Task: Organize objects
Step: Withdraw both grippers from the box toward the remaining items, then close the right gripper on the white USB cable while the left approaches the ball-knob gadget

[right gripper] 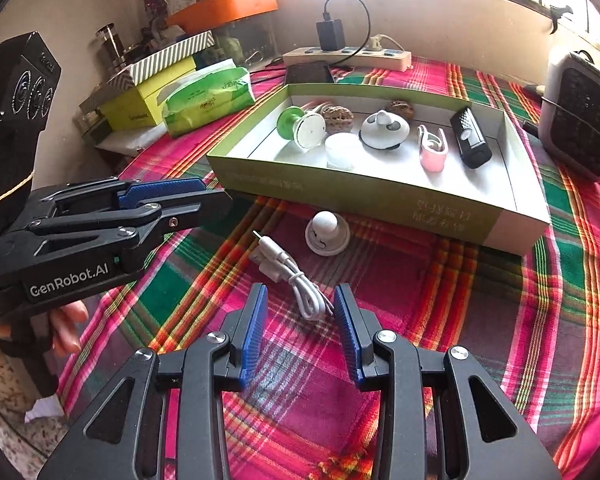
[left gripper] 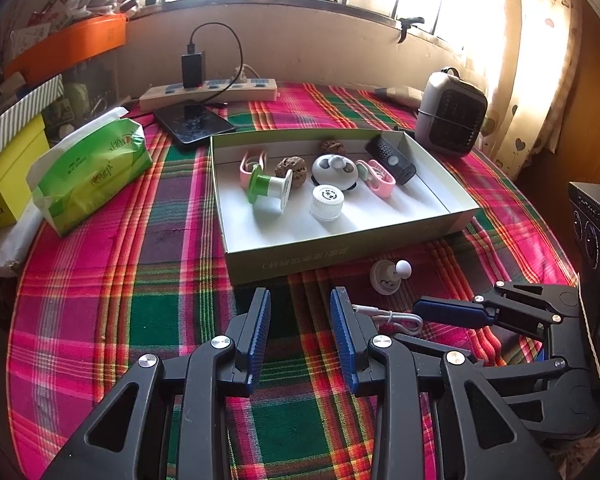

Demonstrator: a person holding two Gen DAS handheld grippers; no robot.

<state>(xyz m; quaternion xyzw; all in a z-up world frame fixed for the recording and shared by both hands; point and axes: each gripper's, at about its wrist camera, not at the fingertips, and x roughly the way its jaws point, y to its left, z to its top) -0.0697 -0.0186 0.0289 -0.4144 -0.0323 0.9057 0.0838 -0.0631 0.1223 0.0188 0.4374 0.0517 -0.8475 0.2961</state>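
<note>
Currently your right gripper point(right gripper: 300, 312), jaws apart and empty, faces the white cable point(right gripper: 296, 280) at twelve o'clock, long axis toward eleven; left gripper point(left gripper: 300, 316) also apart, farther.

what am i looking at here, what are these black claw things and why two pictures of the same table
The black claws are hand-held grippers, one in each of a person's hands, with no robot arm. Each carries a camera looking along its blue-padded fingers, so you get two views of one table. The left gripper is open over bare plaid cloth and holds nothing. The right gripper is open just behind a white cable, which lies loose. A small white knob sits in front of a shallow box. In the box are a green spool, a white cap, a pink clip and a black remote.
</note>
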